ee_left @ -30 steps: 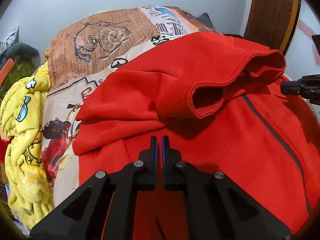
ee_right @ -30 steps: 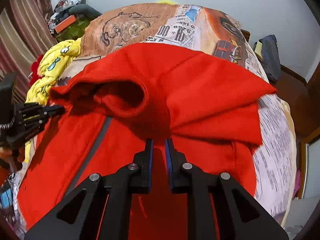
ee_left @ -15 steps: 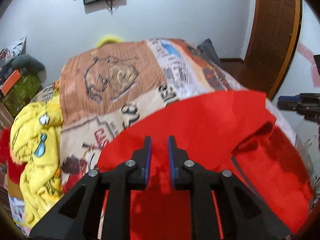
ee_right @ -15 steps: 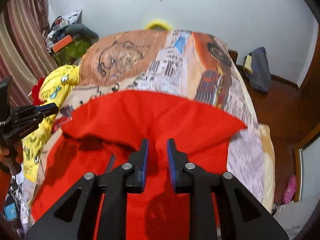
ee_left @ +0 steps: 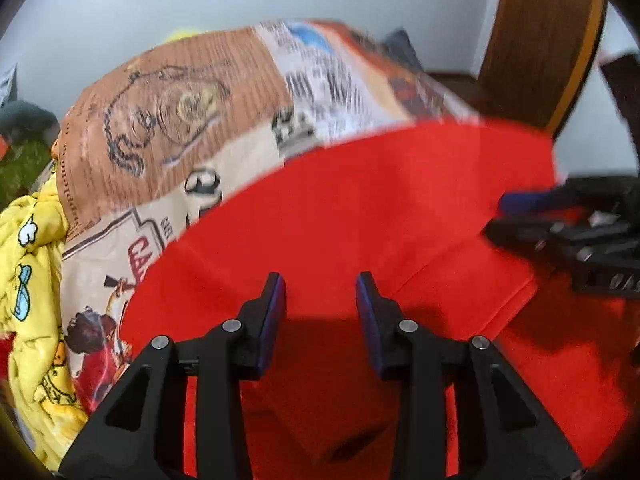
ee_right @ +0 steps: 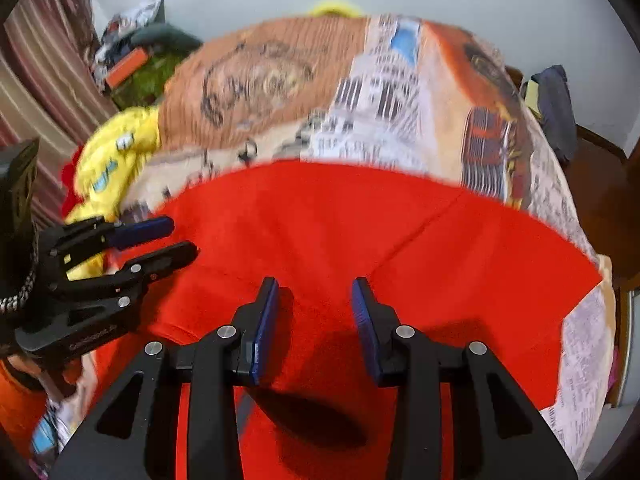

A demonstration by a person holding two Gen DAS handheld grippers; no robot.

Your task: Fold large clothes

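Note:
A large red garment (ee_left: pixel 360 208) lies folded over on the bed; it also shows in the right wrist view (ee_right: pixel 360 232). My left gripper (ee_left: pixel 321 288) is open and empty just above the near part of the red cloth. My right gripper (ee_right: pixel 315 294) is open and empty above the same cloth. Each gripper shows at the edge of the other's view: the right one (ee_left: pixel 560 220) at the garment's right side, the left one (ee_right: pixel 140 240) at its left side.
The bed has a printed brown and newspaper-pattern cover (ee_left: pixel 180 112). A yellow blanket (ee_left: pixel 28 288) lies bunched at the bed's left edge. A wooden door (ee_left: pixel 540 40) stands at the right, and a dark bag (ee_right: pixel 556 108) sits on the floor beyond the bed.
Both grippers have opened and let go of the red garment. The hood and upper part now lie flat, folded down over the body, and both grippers have drawn back.

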